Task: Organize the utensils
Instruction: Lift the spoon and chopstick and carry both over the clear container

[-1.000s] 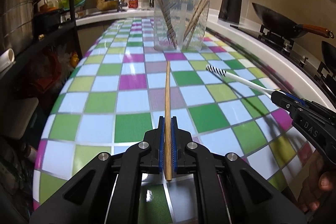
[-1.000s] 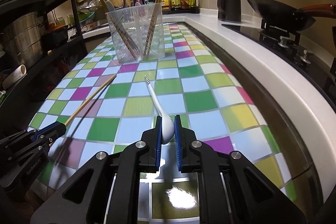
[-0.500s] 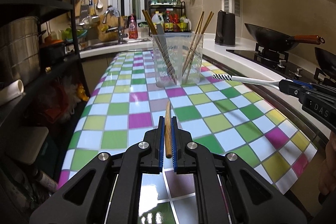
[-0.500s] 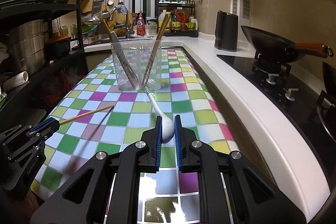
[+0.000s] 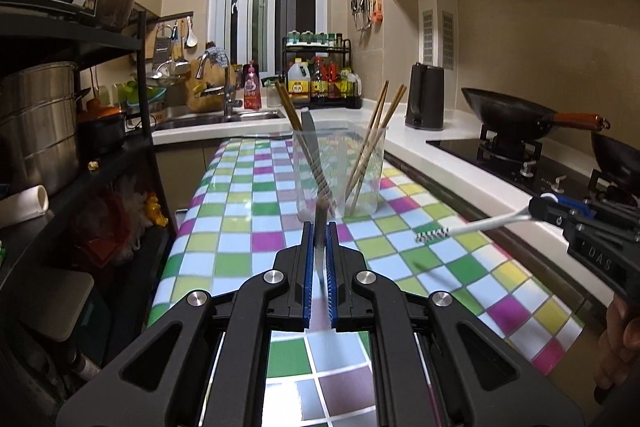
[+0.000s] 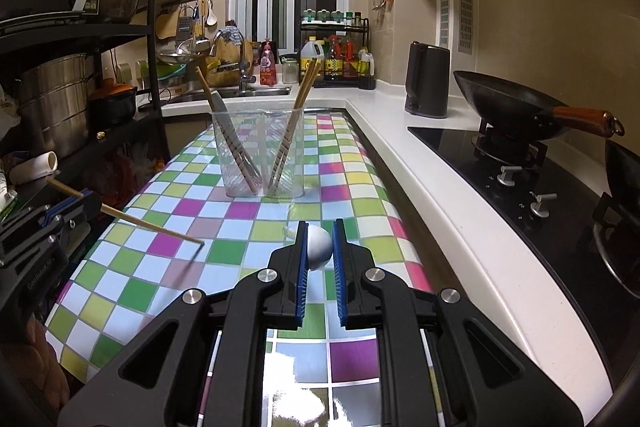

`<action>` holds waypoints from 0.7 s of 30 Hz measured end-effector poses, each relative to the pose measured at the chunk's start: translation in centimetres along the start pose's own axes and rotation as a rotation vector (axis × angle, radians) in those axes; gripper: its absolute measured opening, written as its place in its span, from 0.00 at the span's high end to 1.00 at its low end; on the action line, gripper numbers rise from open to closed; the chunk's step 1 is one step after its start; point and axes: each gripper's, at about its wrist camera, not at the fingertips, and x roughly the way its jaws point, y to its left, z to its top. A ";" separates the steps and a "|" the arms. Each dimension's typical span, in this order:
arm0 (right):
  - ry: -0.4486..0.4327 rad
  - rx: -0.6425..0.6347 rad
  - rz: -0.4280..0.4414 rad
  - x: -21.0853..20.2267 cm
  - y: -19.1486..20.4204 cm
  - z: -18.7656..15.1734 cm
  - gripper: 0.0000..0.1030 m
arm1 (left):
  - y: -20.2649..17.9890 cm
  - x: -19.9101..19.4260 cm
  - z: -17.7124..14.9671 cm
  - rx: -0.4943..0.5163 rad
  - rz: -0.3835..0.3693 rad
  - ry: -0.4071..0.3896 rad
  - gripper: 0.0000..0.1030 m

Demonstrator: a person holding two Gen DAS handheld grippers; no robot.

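My left gripper (image 5: 319,231) is shut on a wooden chopstick (image 5: 320,223) and holds it above the checkered table; from the right wrist view the chopstick (image 6: 152,225) slopes down towards the cloth. My right gripper (image 6: 320,233) is shut on the bowl of a white spoon (image 6: 319,247); its striped handle (image 5: 472,227) points left in the air. A clear plastic cup (image 5: 339,171) with several chopsticks stands ahead at mid-table, also in the right wrist view (image 6: 258,153).
The table carries a checkered cloth (image 5: 248,227). A black shelf rack (image 5: 72,147) with steel pots stands on the left. A white counter (image 6: 440,195), a gas stove with a wok (image 6: 516,111) and a black kettle (image 6: 426,81) lie on the right. A sink (image 5: 216,117) is behind.
Both grippers have lifted their utensils off the table and tilted up. The chopstick and the spoon now hang in the air, nearer the cup's height.
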 end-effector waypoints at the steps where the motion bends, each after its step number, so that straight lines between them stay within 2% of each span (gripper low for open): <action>1: -0.004 0.000 0.003 -0.1 0.0 0.3 0.88 | 0.0 0.0 0.3 -0.003 -0.004 -0.004 0.94; 13: -0.027 0.013 0.033 0.4 0.2 3.2 0.88 | 0.4 1.3 4.1 -0.049 -0.049 -0.013 0.94; 21: -0.002 0.015 0.053 1.8 0.5 4.7 0.88 | 0.5 1.6 4.9 -0.053 -0.064 -0.007 0.94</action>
